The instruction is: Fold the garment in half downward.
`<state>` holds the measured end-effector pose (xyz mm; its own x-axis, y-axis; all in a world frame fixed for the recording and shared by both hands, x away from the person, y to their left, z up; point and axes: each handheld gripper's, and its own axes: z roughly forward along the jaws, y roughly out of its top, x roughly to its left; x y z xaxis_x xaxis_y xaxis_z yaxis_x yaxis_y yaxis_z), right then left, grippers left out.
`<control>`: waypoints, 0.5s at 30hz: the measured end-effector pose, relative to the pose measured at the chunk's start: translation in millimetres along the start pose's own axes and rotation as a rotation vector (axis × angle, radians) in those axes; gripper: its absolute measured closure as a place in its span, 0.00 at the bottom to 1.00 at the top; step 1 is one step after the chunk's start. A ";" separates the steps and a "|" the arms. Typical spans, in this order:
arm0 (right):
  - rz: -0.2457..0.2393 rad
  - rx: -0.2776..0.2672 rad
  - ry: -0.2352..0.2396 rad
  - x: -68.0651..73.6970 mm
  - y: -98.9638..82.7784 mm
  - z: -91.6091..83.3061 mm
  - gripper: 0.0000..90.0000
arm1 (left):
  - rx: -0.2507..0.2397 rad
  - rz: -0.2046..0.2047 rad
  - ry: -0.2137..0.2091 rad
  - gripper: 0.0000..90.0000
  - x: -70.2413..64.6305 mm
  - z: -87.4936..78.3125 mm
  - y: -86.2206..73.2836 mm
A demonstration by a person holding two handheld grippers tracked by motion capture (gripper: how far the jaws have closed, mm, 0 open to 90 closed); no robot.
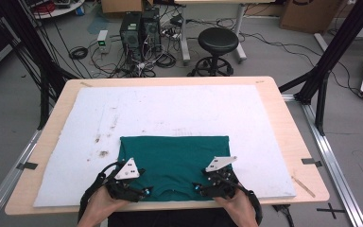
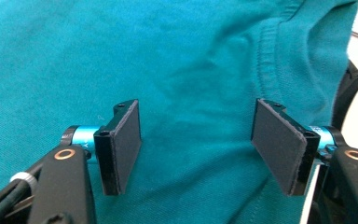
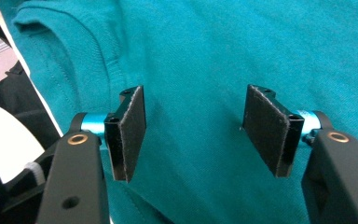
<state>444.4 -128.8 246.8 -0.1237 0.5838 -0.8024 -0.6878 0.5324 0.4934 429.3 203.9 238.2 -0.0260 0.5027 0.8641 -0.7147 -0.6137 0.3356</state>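
we have a teal t-shirt (image 1: 174, 161) folded into a flat block on the white mat (image 1: 170, 109), at the near edge of the table (image 1: 283, 118), collar toward us. our left gripper (image 2: 196, 140) and right gripper (image 3: 193, 128) hover over it either side of the collar (image 2: 270, 56), jaws spread wide and empty, cloth showing between the pads. it looks light, soft and limp, likely to sag and slide, so we'd pinch all layers at the near corners.

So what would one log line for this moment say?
left gripper: open, over shirt | right gripper: open, over shirt | shirt: folded flat on white board
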 end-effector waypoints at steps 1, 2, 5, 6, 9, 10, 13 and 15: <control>0.009 -0.008 0.013 -1.4 0.8 -1.0 0.43 | -0.020 -0.013 0.001 0.36 2.1 -2.4 0.1; 0.020 -0.025 0.026 -3.6 1.7 -2.6 0.43 | -0.038 -0.026 0.007 0.35 5.4 -5.8 0.1; 0.055 -0.080 0.010 -11.1 3.9 -10.4 0.39 | -0.101 -0.072 0.028 0.33 16.0 -17.5 -1.8; 0.068 -0.097 0.003 -14.0 4.6 -13.6 0.38 | -0.120 -0.086 0.036 0.33 19.3 -21.7 -2.7; 0.105 -0.149 -0.023 -24.5 5.2 -22.8 0.35 | -0.160 -0.117 0.062 0.33 27.8 -33.7 -6.4; 0.115 -0.164 -0.033 -28.7 4.7 -25.4 0.34 | -0.168 -0.126 0.070 0.33 30.3 -37.2 -7.8; 0.151 -0.198 -0.049 -37.2 1.9 -32.7 0.33 | -0.184 -0.148 0.101 0.33 36.4 -47.2 -12.4; 0.167 -0.213 -0.062 -41.7 -1.3 -38.1 0.33 | -0.199 -0.166 0.117 0.33 40.1 -53.0 -15.6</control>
<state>423.1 -177.2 266.9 -0.2086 0.6921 -0.6910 -0.7973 0.2889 0.5300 402.3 265.9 247.7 0.0305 0.6601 0.7506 -0.8387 -0.3916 0.3785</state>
